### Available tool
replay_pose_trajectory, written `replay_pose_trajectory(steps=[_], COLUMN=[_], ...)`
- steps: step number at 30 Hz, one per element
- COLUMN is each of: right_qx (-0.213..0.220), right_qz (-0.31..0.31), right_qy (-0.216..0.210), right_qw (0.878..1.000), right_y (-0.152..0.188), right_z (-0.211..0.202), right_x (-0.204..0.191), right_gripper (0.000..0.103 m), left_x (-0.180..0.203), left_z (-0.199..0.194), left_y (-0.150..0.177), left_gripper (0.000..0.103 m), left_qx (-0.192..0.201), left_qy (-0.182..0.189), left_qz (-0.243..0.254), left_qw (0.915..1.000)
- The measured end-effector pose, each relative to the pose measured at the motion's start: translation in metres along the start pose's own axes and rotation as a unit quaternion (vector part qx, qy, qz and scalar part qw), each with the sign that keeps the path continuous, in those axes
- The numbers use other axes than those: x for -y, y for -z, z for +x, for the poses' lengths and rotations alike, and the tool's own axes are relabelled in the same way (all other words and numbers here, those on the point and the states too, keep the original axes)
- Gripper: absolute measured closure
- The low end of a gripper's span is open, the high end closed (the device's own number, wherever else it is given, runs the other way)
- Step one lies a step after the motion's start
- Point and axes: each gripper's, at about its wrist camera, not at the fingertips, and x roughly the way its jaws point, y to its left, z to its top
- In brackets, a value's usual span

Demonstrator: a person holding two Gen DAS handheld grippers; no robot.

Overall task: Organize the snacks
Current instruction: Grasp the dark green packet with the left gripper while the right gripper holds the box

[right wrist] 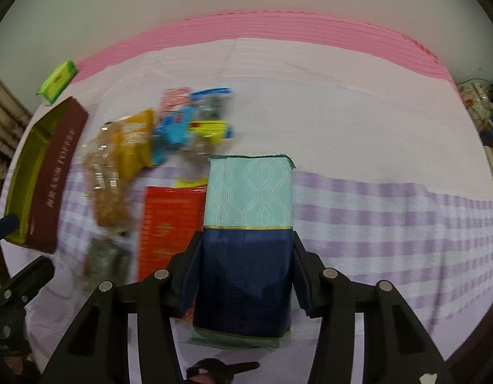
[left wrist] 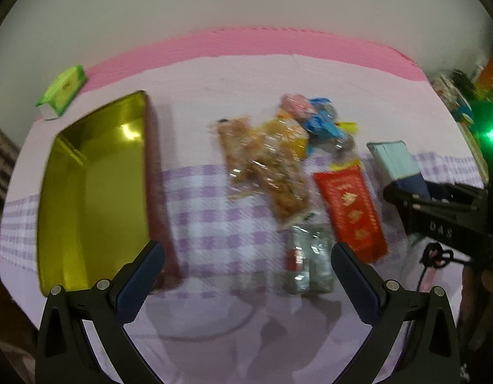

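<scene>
snacks [left wrist: 272, 166] lie in a loose pile on the counter [left wrist: 214, 224], which wears a pale pink cloth with a band of purple checks. in the pile i see clear bags of brown crisps [left wrist: 278, 176], a yellow packet [right wrist: 134, 140], a blue wrapper [left wrist: 323, 124], a red packet [left wrist: 352, 211] with gold letters and, nearest my left side, a silvery pack [left wrist: 310, 256]. all of it is blurred, so i cannot read any print.

my right hand-held gripper [right wrist: 245, 275] is clamped on a tall pouch [right wrist: 246, 224], mint green with a wavy pattern on the far part and navy on the near part, a thin gold line between the two. the pads press both navy sides. the pouch sits just right of the red packet in the right wrist view.

my left hand-held gripper [left wrist: 246, 275] has its fingers wide apart with nothing between them, over the checked band between the tin and the silvery pack.

an open tin [left wrist: 86, 185], gold inside and maroon outside, sits left of the pile, with nothing in it that i can see. a small green box [left wrist: 62, 91] lies beyond the tin, near the pink far edge.
</scene>
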Motion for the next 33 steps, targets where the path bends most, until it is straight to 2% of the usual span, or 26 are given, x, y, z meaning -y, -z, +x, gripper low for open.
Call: replay_pose_trajectory(steps=[4, 7, 10, 14, 17, 21, 33], right_qx=[-0.003, -0.005, -0.011, -0.006, -0.008, -0.012, -0.015], right_qz=[-0.01, 0.005, 0.028, 0.031, 0.036, 0.038, 0.039], right_qy=[0.021, 0.02, 0.011, 0.008, 0.004, -0.001, -0.001], right_qw=[1.0, 1.0, 0.999, 0.999, 0.999, 0.999, 0.999], right_y=[0.003, 0.009, 0.013, 0.011, 0.011, 0.01, 0.012], right_z=[0.0, 0.003, 0.005, 0.004, 0.004, 0.006, 0.01], right_x=[0.016, 0.032, 0.047, 0.054, 0.055, 0.057, 0.051], right_gripper=[0.056, 0.056, 0.056, 0.056, 0.056, 0.056, 0.056], left_x=[0.011, 0.013, 0.016, 0.028, 0.035, 0.037, 0.034], left_z=[0.011, 0.015, 0.021, 0.027, 0.037, 0.05, 0.071], left_y=[-0.001, -0.002, -0.003, -0.003, -0.005, -0.007, -0.012], left_gripper=[0.003, 0.016, 0.022, 0.022, 0.025, 0.034, 0.052], left_qx=[-0.031, -0.042, -0.053, -0.067, -0.08, -0.094, -0.107], left_qy=[0.023, 0.028, 0.022, 0.033, 0.037, 0.033, 0.035], left_qz=[0.001, -0.006, -0.002, 0.012, 0.016, 0.013, 0.009], left_qw=[0.9993, 0.9987, 0.9984, 0.9971, 0.996, 0.995, 0.9936])
